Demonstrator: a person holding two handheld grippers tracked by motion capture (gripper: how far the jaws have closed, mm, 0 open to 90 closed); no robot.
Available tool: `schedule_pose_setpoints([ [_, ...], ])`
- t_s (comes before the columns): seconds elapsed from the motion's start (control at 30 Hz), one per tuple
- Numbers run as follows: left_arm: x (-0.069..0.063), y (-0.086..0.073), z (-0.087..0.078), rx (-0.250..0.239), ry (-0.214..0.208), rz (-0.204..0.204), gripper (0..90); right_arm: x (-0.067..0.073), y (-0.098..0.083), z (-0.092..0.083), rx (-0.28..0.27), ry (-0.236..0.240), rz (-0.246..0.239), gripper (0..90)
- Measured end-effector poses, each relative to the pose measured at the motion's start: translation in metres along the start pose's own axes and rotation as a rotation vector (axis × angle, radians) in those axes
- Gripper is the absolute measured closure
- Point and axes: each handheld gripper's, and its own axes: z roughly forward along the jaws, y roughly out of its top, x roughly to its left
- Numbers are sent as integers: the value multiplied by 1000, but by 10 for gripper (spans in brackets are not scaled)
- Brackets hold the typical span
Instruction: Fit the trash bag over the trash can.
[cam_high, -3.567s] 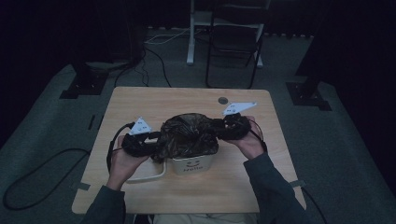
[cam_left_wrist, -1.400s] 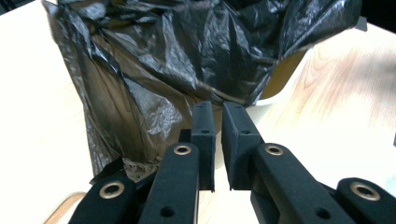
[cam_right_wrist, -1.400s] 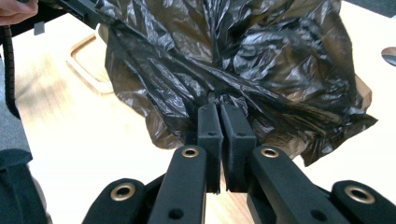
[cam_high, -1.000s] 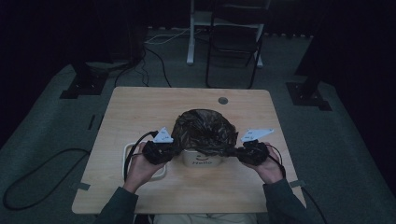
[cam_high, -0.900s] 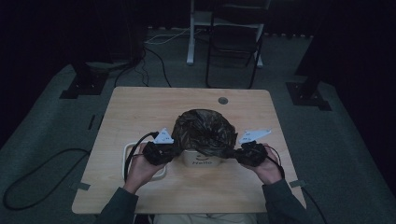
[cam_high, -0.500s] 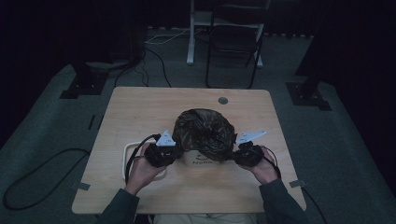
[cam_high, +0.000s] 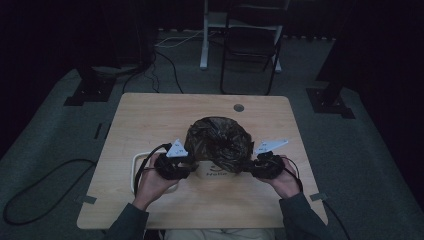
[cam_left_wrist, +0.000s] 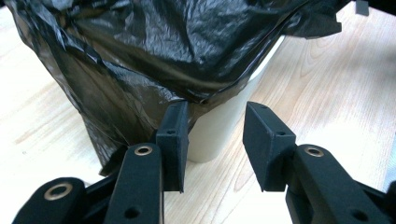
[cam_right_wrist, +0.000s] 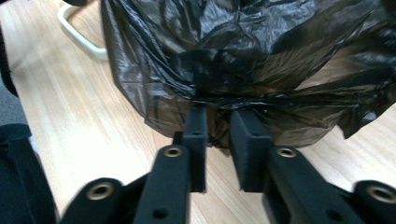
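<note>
High view: grippers flank bag-lined bin (cam_high: 218, 150)

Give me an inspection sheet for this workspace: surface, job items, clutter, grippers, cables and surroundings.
Surface: light wooden table, bare at the far side.
Job items: black bin bag draped over a white bin.
Clutter: white loop-shaped object beside the left hand; small round dark spot near the far edge.
Grippers: left gripper open, its jaws just widened, bag edge by one pad; right gripper jaws just opening, narrow gap at the bag's fold.
Cables: black cable on the floor.
Surroundings: dark room, chair beyond the table.
</note>
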Motion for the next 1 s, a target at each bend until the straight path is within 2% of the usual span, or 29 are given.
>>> schedule_pose_setpoints([
  [0.1,0,3,-5,-17,14,5,596,1,1,-7,-14,-15,-2,687],
  [0.3,-3,7,-12,-37,28,24,584,1,-1,-15,-39,-16,1,650],
  [0.4,-4,9,-13,-66,18,32,577,2,0,-19,-57,-27,4,596],
  [0.87,-6,25,-3,-55,36,77,512,1,3,-18,-68,-16,6,539],
  [0.9,-7,26,-3,-56,37,83,525,1,3,-18,-69,-16,5,537],
  [1.0,-11,25,-2,-59,30,109,688,-1,3,-18,-70,-17,10,532],
])
